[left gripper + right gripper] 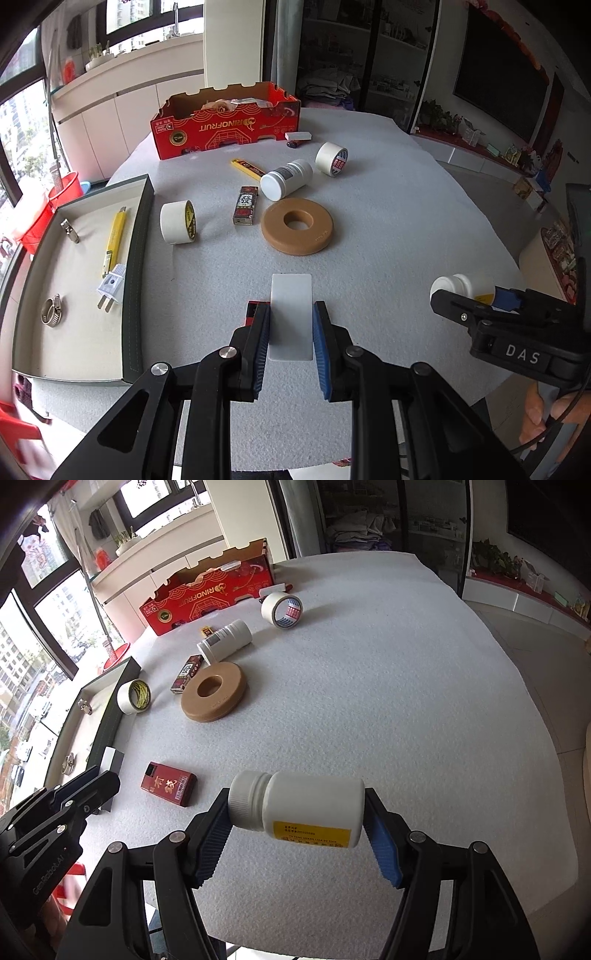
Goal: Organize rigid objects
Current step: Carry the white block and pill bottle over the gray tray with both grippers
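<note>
My left gripper (291, 317) is shut on a flat white rectangular block (291, 314), held just above the table near a small red box (168, 783). My right gripper (295, 812) is shut on a white bottle with a yellow label (303, 808), held sideways above the table; it also shows in the left wrist view (463, 286). The green tray (140, 236) at the left holds a yellow utility knife (115, 236), a white plug (110, 288), a hose clamp (51, 310) and a metal clip (70, 230).
On the grey table lie a tan ring (297, 225), two tape rolls (177, 222) (332, 158), another white bottle (286, 179), a dark small box (245, 205), a yellow blade case (247, 168) and a red cardboard box (225, 125) at the back.
</note>
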The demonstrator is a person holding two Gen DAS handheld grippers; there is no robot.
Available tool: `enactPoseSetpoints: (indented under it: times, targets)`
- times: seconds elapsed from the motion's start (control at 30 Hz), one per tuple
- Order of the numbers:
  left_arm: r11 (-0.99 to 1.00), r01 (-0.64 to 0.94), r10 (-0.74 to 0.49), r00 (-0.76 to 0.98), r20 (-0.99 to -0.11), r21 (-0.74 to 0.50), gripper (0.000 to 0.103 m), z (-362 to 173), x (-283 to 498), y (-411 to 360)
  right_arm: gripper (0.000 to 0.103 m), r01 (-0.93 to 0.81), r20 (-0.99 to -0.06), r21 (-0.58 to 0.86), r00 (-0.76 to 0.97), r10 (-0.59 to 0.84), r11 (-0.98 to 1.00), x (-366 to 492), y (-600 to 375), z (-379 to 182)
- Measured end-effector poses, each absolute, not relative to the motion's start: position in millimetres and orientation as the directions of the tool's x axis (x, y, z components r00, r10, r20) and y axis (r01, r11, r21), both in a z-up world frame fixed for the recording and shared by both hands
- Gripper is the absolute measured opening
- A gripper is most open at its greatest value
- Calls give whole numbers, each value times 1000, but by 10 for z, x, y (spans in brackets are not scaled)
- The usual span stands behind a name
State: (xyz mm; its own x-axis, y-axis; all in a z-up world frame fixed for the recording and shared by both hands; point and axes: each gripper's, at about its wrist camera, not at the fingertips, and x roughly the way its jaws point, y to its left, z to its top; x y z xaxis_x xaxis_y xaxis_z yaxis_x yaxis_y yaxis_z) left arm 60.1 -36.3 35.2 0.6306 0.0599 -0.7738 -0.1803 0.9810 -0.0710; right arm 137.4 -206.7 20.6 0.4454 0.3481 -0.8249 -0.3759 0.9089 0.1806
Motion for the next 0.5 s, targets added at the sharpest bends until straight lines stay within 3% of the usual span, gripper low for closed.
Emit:
enactPoseSetpoints:
  times: [0.5]
  targets:
    - [902,-428,258,645,-719,-60,25,689,243,490,69,-580,-795,129,425,434,805,1164,-988,635]
